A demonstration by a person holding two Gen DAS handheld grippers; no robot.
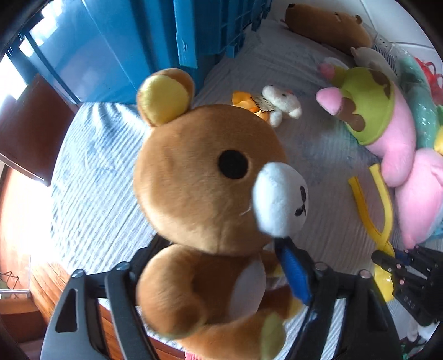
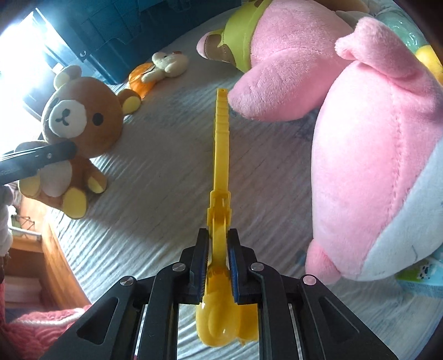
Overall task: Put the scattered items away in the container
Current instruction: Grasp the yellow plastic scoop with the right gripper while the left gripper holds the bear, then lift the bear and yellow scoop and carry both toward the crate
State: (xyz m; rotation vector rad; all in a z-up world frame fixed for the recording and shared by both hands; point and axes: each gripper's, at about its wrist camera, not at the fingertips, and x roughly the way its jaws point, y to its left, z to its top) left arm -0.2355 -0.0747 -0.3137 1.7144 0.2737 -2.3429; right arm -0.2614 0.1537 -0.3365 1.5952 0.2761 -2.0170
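A brown bear plush [image 1: 199,177] with a white muzzle sits upright near the bed's edge. It stands between the fingers of my left gripper [image 1: 218,249], which is open; the blue pad on the right finger shows its face beside the bear's belly, and the other finger is hidden behind the bear's arm. My right gripper [image 2: 218,257] is shut on yellow plastic tongs [image 2: 221,155], clamped near their round scoop end, with the handle lying on the bed pointing away. The blue crate [image 1: 216,25] stands at the far side of the bed.
A small white plush on orange cloth [image 1: 277,103] lies near the crate. A large pink plush in a green top [image 2: 304,61] and another pink and white plush [image 2: 373,166] crowd the right. A brown plush [image 1: 326,25] lies far back. The wooden bed edge [image 2: 61,263] runs on the left.
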